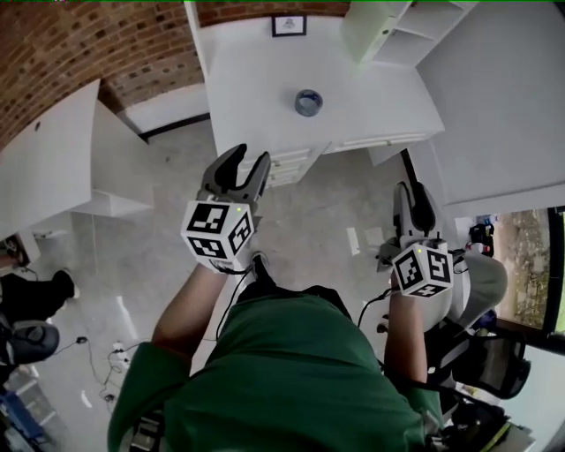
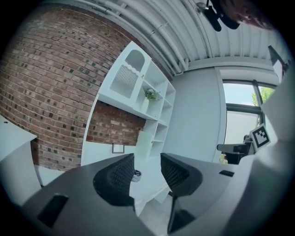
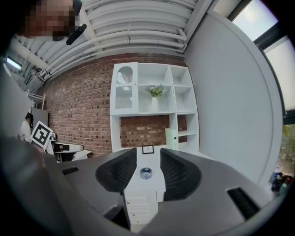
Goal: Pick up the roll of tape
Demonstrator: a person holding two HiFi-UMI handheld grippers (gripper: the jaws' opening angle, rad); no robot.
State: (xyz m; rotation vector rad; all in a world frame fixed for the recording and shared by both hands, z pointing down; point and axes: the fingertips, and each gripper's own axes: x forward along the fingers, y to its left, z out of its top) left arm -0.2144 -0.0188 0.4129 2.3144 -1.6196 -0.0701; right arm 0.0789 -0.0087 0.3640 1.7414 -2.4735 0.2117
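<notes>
Where the roll of tape [image 1: 308, 102] [image 3: 146, 173] lay: flat on the white desk [image 1: 256, 79], near the middle of its top, touching nothing else.
Left gripper [image 1: 251, 157] [image 2: 147, 173]: held over the floor [image 1: 159, 238] just short of the desk's front edge; jaws stood a moderate gap apart and gripped nothing.
Right gripper [image 1: 411, 190] [image 3: 148, 161]: held lower in the head view, over the floor and well apart from the desk; jaws stood apart to a similar gap and gripped nothing. The tape showed through the gap, far beyond the jaws.
Picture frame [image 1: 289, 25] [image 3: 148, 149]: upright at the back edge of the desk, behind the tape.
Drawers [image 1: 291, 163] [image 3: 140, 203]: set in the desk front, shut.
Shelf unit [image 3: 152, 99]: white, on the brick wall [image 1: 88, 44] above the desk.
</notes>
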